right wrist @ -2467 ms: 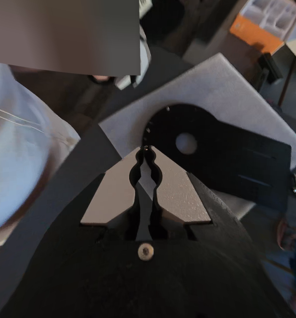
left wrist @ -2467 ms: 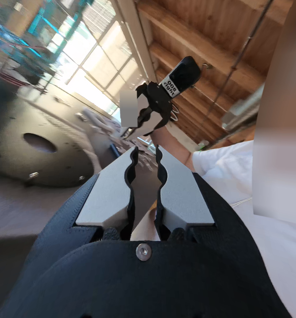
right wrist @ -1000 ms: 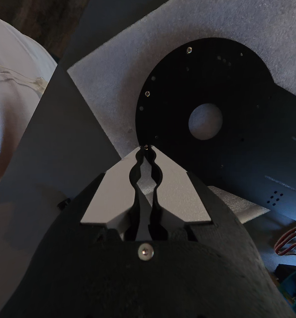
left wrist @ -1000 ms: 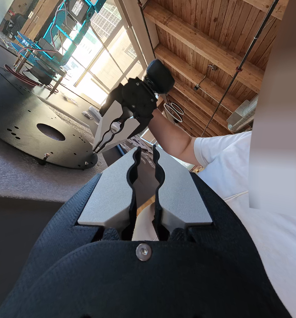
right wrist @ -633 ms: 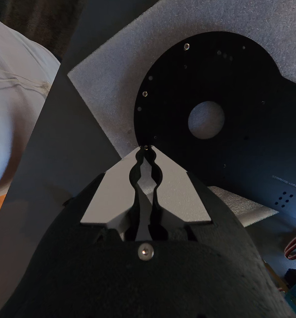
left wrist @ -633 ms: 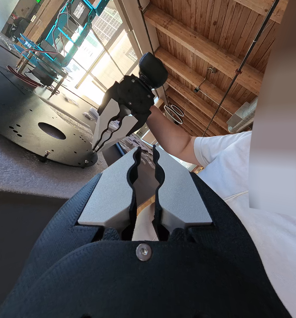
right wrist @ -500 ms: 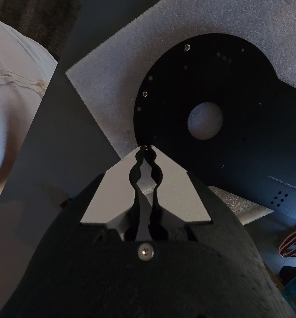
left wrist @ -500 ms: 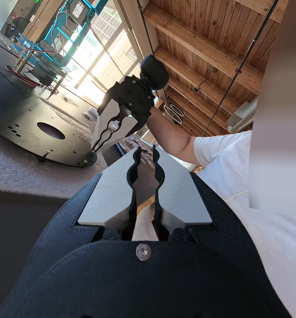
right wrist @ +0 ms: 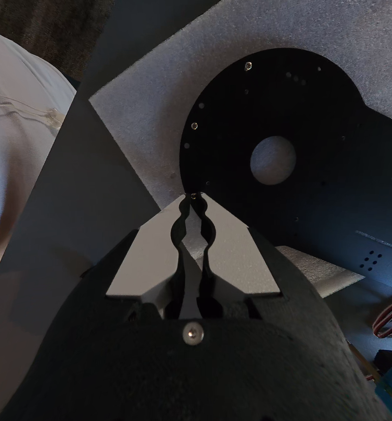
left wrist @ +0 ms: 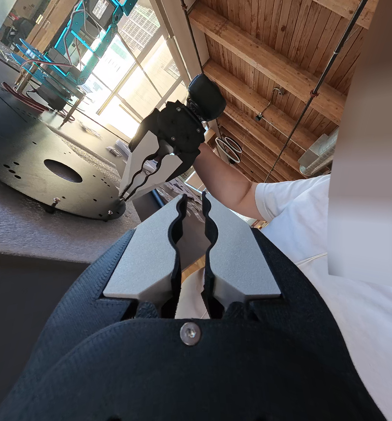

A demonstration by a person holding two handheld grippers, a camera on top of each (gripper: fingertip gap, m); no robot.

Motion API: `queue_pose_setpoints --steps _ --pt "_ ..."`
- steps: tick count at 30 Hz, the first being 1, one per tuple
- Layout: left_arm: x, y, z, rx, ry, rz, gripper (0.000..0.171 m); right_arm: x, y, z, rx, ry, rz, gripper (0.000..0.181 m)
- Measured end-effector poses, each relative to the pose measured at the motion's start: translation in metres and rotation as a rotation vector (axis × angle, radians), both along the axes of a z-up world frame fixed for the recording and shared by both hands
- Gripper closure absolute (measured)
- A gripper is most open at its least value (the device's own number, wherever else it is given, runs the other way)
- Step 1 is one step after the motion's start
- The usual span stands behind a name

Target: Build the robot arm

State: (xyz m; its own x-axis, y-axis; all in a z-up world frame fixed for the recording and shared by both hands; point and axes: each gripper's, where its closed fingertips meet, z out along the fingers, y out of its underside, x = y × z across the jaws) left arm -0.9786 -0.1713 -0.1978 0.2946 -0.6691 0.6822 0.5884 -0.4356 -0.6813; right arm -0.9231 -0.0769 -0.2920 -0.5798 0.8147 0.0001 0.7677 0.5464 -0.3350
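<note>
My right gripper is shut on a small silver screw, pinched at its very tips. The tips sit at the near rim of a black metal plate with a round centre hole, which lies on a grey foam sheet. Two other screws stand in the plate's rim holes. The left wrist view shows the right gripper from the side, tips down on the plate. My left gripper is slightly open and empty, held off the table edge and apart from the plate.
A blue robot frame with red wires stands behind the plate, and the wires show at lower right. A person's white shirt and forearm are to the right. The dark table runs under the foam sheet.
The right gripper came down with the screw to the plate's near rim and has held there for the last second. The left gripper stays slightly open and nearly still.
</note>
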Motion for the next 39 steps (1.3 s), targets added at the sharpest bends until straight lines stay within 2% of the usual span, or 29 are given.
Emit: queue_pose_setpoints --steps 10,14,16,19,22,25,32,39 --pt "0.001 -0.002 0.002 0.005 0.002 -0.002 0.161 0.0 0.002 0.003 0.005 0.03 -0.014 0.172" --pt "0.002 -0.006 0.002 0.001 0.012 -0.002 0.161 0.006 0.005 0.02 0.015 0.108 -0.03 0.167" --pt "0.002 -0.008 0.0 -0.009 0.026 0.003 0.161 0.019 0.009 0.034 0.026 0.162 -0.037 0.163" --pt "0.002 -0.012 -0.003 -0.027 0.056 0.014 0.161 0.061 0.013 0.049 0.049 0.175 -0.003 0.154" --pt "0.006 -0.018 -0.005 -0.042 0.078 0.018 0.161 0.114 0.021 0.04 0.11 0.058 0.025 0.147" --pt "0.016 -0.016 -0.005 -0.055 0.108 0.014 0.161 0.144 0.017 0.025 0.15 -0.021 0.092 0.146" --pt "0.055 -0.004 0.009 -0.036 0.145 -0.008 0.161 0.153 0.027 -0.004 0.211 -0.054 0.227 0.151" --pt "0.098 0.002 0.025 -0.029 0.153 0.083 0.163 0.158 0.026 -0.014 0.179 -0.069 0.343 0.164"
